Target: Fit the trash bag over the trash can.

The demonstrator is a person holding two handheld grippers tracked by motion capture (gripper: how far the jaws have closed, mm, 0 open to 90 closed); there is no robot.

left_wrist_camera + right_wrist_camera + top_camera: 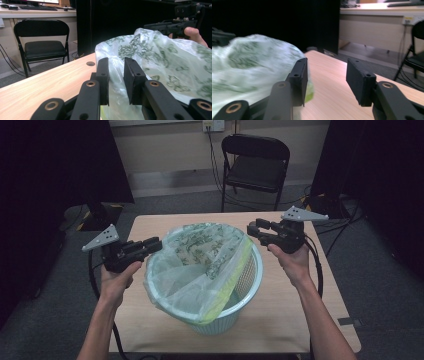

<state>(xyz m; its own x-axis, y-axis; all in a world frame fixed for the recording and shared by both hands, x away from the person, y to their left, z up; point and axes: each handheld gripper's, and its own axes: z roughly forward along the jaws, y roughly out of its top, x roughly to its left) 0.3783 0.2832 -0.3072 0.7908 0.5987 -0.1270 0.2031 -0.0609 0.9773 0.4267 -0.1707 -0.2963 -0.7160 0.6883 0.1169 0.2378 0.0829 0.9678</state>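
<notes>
1 pale green perforated wastebasket (248,285) stands upright near the middle of the wooden table (295,315), its mouth facing up and its long axis vertical. 1 translucent plastic bag (200,257) printed with green leaf patterns lies in and over that mouth, puffed up rather than tucked down; a yellow-green band of it hangs over the near rim. The left gripper (154,244) points across toward the bag from the basket's left side, and in the left gripper view its 2 jaws stand a little apart with bag film (116,82) in the gap; whether the pads press it I cannot tell. The right gripper (254,229) sits at the basket's far right rim, its 2 jaws spread with only bare table between them, the bag just beside 1 jaw. 1 black folding chair (256,167) stands beyond the table.
</notes>
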